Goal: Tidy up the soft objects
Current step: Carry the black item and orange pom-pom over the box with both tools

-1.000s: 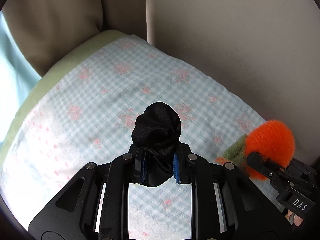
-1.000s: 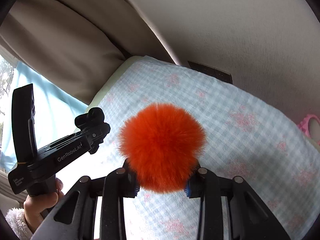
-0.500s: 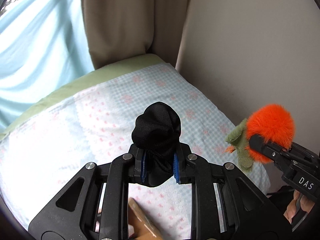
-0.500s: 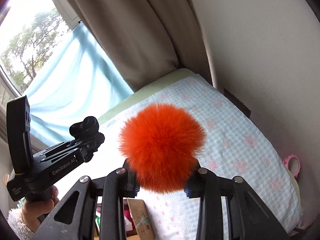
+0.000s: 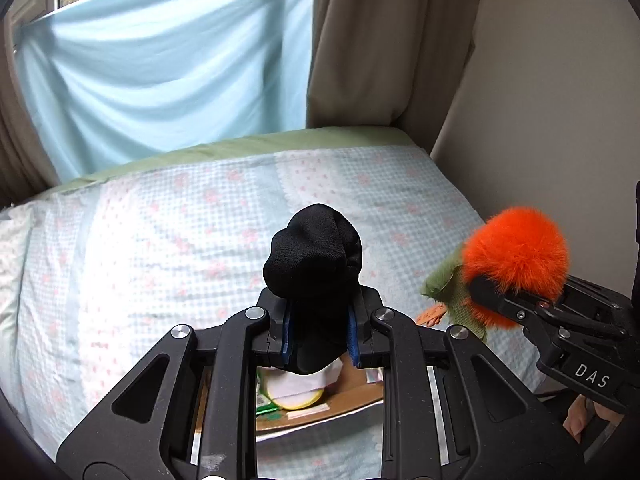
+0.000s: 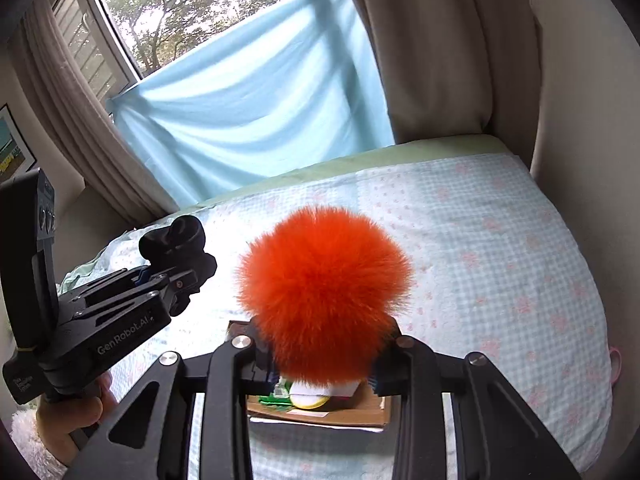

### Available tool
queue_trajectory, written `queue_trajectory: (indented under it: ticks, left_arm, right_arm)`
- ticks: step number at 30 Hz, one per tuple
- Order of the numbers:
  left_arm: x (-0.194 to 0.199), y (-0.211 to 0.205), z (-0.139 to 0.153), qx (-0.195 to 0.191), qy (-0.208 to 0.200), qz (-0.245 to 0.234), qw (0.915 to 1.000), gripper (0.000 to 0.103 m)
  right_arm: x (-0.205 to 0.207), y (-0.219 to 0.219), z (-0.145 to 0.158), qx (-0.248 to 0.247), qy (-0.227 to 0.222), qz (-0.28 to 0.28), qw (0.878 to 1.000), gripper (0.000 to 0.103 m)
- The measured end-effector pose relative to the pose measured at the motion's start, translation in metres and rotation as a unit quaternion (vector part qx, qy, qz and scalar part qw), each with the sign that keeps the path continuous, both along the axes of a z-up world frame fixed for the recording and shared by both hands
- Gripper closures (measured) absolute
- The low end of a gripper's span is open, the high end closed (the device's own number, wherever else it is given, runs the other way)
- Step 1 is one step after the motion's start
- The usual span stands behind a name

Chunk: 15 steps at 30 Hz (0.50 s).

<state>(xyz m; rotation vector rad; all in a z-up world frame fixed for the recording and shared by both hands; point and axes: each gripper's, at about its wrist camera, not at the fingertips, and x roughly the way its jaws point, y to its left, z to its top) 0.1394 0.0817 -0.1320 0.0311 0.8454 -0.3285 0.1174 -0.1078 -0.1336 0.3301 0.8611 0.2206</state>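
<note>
My left gripper (image 5: 318, 338) is shut on a black rolled sock (image 5: 312, 256) and holds it above the bed; it also shows in the right wrist view (image 6: 176, 264) at the left, with the sock (image 6: 172, 236). My right gripper (image 6: 324, 364) is shut on a fluffy orange pom-pom toy (image 6: 324, 292). In the left wrist view that toy (image 5: 516, 248) shows at the right, with a green fabric part (image 5: 444, 284) hanging from it. A cardboard box (image 6: 316, 408) with several items lies on the bed below both grippers.
The bed (image 5: 160, 232) has a light blue checked cover with pink flowers. A light blue cloth (image 5: 160, 60) hangs over the window behind it, with beige curtains (image 5: 380, 40) beside. A wall (image 5: 560, 120) stands close on the right.
Both grippers have tilted up and pulled back from the bed, still holding their objects. The window, the blue cloth and the cardboard box have come into view.
</note>
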Motion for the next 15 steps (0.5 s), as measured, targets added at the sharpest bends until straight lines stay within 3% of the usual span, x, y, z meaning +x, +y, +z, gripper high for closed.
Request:
queue_trajectory:
  ticks: [6, 15]
  left_arm:
    - [-0.023, 0.058, -0.024, 0.007, 0.018, 0.017, 0.9997, 0.085]
    - [-0.039, 0.113, -0.106, 0.033, 0.109, -0.018, 0.9934, 0.085]
  right_arm:
    - [-0.009, 0.056, -0.018, -0.01, 0.018, 0.032, 0.999, 0.073]
    - [-0.013, 0.101, -0.072, -0.025, 0.086, 0.031, 0.995, 0.073]
